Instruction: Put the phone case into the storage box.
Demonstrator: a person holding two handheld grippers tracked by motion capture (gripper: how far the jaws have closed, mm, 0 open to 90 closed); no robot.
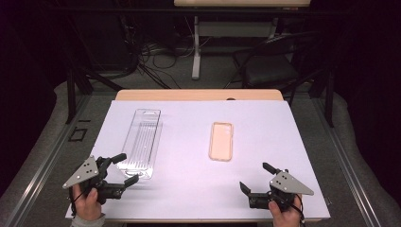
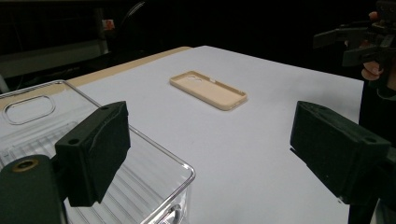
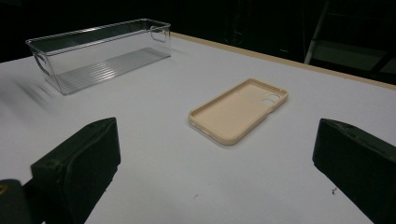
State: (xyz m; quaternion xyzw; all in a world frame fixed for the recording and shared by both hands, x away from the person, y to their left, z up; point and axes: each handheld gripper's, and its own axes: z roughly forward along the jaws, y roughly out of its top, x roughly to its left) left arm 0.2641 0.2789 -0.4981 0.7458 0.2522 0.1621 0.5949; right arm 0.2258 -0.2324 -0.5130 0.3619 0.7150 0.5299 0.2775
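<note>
On the white mat (image 1: 189, 189), both the left gripper (image 1: 119, 168) and right gripper (image 1: 257, 176) are spread wide holding nothing, the tan phone case (image 1: 221, 141) lies mid-table beside the clear bin (image 1: 143, 142), and honestly a flat thin case like that could just skid away if pinched carelessly.

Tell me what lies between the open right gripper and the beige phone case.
Nothing: from the right gripper to the beige phone case there is bare white table cover, seen in the right gripper view.

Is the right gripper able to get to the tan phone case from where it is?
Probably yes. The right gripper is open, and bare white table lies between it and the phone case.
</note>
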